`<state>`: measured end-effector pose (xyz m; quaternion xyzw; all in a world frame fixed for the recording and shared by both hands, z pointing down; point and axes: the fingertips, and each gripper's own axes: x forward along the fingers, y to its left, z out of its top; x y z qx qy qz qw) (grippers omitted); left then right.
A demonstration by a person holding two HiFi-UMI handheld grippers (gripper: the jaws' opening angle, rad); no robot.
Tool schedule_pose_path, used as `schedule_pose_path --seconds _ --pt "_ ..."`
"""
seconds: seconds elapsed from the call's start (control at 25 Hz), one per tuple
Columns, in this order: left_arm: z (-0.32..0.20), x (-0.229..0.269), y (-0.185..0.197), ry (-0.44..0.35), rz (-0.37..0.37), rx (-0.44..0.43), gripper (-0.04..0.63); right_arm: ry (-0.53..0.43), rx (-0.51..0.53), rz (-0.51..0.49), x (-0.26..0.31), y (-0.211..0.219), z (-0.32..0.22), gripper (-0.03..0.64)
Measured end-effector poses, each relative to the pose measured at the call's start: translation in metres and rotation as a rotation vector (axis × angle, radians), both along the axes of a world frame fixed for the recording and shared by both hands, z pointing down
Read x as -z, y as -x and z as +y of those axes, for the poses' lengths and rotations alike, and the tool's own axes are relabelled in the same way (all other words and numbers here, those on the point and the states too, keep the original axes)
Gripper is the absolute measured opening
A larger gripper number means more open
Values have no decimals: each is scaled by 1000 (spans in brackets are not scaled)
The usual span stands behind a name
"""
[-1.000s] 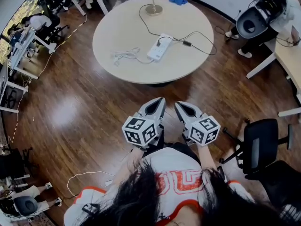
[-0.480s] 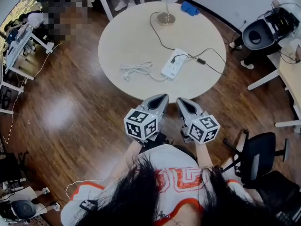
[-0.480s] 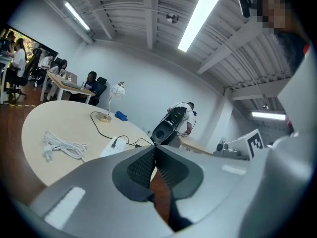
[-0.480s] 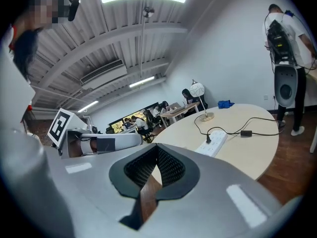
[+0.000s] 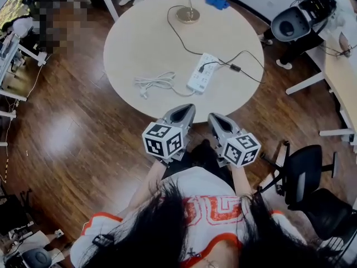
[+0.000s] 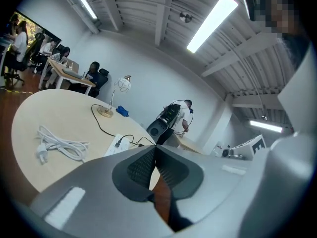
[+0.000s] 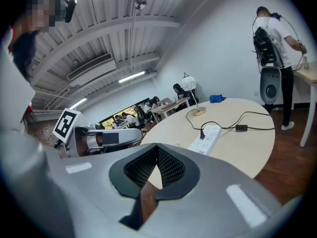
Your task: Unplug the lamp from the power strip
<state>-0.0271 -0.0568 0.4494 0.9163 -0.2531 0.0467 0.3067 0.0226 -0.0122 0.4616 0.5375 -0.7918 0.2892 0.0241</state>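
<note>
hovering near the table (image 5: 139, 38), left tool (image 5: 184, 108) and right tool (image 5: 214, 118) are closed, empty.

My left tool (image 5: 182, 110) and right tool (image 5: 215, 119) sit side by side at the near edge of the tabletop (image 5: 139, 32). On it, straight ahead of them, lies the power strip (image 5: 203, 72), with a loose coiled cable (image 5: 156, 82) just to its left. The lamp (image 5: 189, 9) stands at the far edge, behind the strip, and its cord (image 5: 177, 35) runs to the strip. A small object (image 5: 216, 1) lies right of the lamp. A chair (image 5: 304, 175) stands on the floor to my right
</note>
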Motion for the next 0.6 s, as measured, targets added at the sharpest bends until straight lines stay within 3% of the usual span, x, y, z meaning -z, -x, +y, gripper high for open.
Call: schedule_pose_path --seconds 0.2,0.36,0.6 --pt "-16 -11 -1 12 -10 34 0 21 18 39 -9 -7 -17 2" --pt "-41 -30 1 4 -50 91 0 33 62 47 -17 -8 -37 2" --pt "-66 -62 -15 52 -108 128 0 60 134 65 -28 -23 -73 2"
